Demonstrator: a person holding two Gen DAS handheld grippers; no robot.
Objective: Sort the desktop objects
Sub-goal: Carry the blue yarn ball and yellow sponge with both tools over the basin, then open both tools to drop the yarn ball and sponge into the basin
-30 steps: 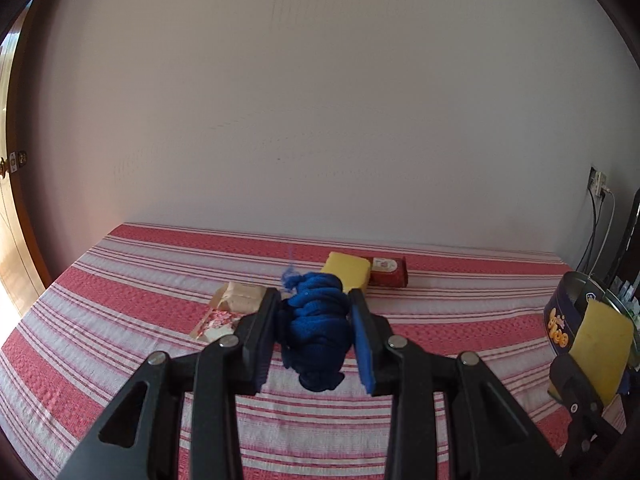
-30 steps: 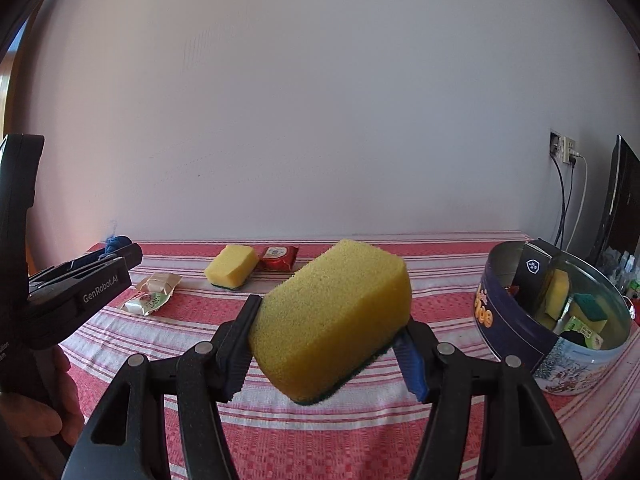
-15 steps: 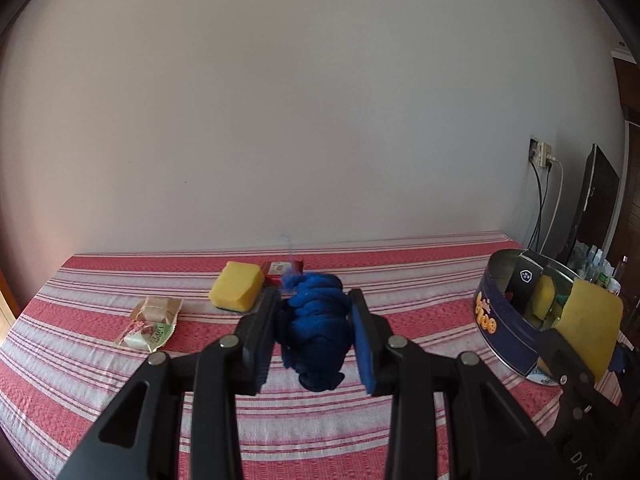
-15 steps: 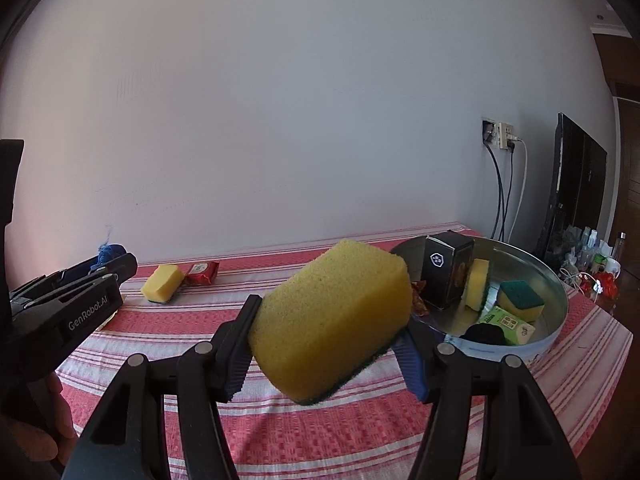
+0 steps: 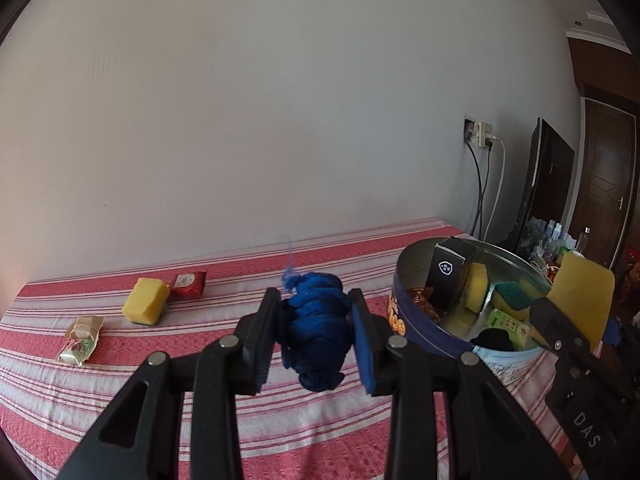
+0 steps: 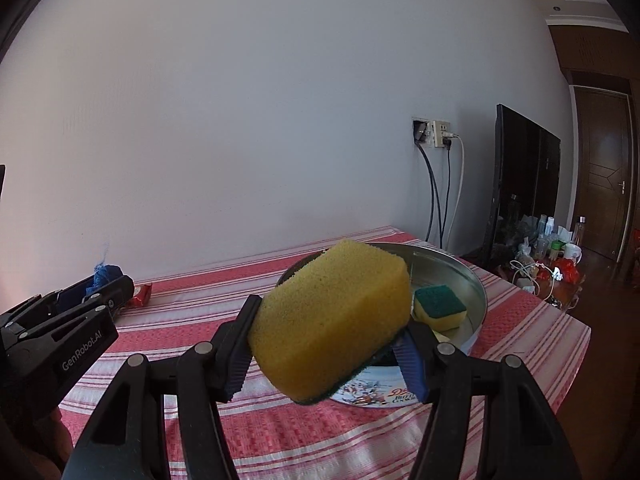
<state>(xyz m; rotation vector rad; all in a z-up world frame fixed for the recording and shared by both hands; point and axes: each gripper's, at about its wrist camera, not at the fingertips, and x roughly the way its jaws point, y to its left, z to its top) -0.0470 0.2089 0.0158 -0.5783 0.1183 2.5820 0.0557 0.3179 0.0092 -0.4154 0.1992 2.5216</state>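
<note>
My left gripper (image 5: 314,330) is shut on a bundle of blue yarn (image 5: 316,328), held above the red striped tablecloth (image 5: 280,420). My right gripper (image 6: 328,344) is shut on a yellow sponge with a green underside (image 6: 330,320), just in front of the round blue tin (image 6: 476,308). The same tin (image 5: 404,320) sits right of the yarn in the left wrist view and holds a black box (image 5: 446,280), sponges and small packets. The right gripper with its sponge (image 5: 582,300) shows beyond the tin's right side.
On the cloth to the left lie a yellow sponge (image 5: 145,306), a red packet (image 5: 188,285) and a wrapped sweet (image 5: 80,340). A wall socket with cables (image 6: 434,136), a dark screen (image 6: 524,184) and a cluttered side table (image 6: 544,256) stand to the right.
Both grippers have swung to the right with their loads. The tin has come from the right edge toward the middle of both views; the loose items now lie further left.
</note>
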